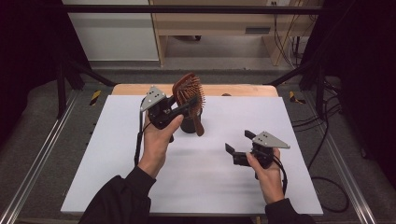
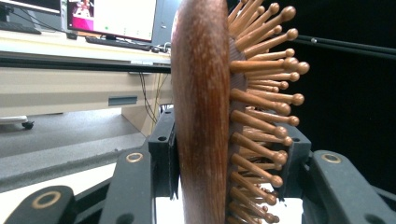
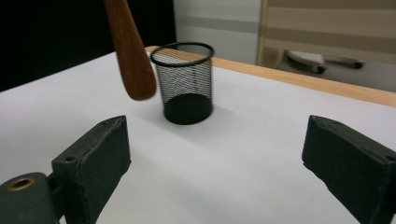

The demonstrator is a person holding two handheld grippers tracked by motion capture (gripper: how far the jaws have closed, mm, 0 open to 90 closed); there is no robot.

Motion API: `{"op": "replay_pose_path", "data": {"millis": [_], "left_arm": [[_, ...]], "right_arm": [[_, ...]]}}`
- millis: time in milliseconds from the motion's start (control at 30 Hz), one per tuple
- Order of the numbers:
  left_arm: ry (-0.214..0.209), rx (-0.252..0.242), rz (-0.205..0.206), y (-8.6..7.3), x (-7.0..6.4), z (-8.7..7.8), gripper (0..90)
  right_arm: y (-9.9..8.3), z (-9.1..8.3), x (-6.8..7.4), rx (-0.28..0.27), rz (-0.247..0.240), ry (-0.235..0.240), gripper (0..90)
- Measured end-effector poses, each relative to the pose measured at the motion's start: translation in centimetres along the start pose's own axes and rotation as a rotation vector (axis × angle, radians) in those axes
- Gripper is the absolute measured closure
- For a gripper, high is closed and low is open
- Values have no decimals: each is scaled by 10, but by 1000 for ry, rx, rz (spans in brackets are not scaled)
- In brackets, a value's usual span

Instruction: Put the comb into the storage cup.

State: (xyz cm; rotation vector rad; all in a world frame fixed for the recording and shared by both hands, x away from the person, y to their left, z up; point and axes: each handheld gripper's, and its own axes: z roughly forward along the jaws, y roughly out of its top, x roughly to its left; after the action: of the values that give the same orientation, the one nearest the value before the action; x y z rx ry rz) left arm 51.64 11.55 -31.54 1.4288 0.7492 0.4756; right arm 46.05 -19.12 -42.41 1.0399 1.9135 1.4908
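High view is showing the left gripper [image 1: 180, 108] clamping the wooden hairbrush [image 1: 189, 93] by its head, upper centre, handle dangling over the mesh cup [image 3: 186, 84] for a drop-in; right gripper [image 1: 239, 148] is waiting wide open, lower right.

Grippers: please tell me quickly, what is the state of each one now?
Left gripper: closed on the wooden hairbrush, clamping its head.
Right gripper: open, holding nothing, above the table.
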Motion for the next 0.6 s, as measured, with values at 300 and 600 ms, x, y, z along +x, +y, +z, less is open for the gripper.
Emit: {"op": "replay_pose_path", "data": {"millis": [300, 600], "left_arm": [[12, -20, -6, 11, 7, 3, 526], [34, -43, 10, 26, 12, 8, 525]], "right_arm": [[-13, -12, -2, -11, -38, -77, 65], [-22, -32, -11, -14, -46, -137, 59]]}}
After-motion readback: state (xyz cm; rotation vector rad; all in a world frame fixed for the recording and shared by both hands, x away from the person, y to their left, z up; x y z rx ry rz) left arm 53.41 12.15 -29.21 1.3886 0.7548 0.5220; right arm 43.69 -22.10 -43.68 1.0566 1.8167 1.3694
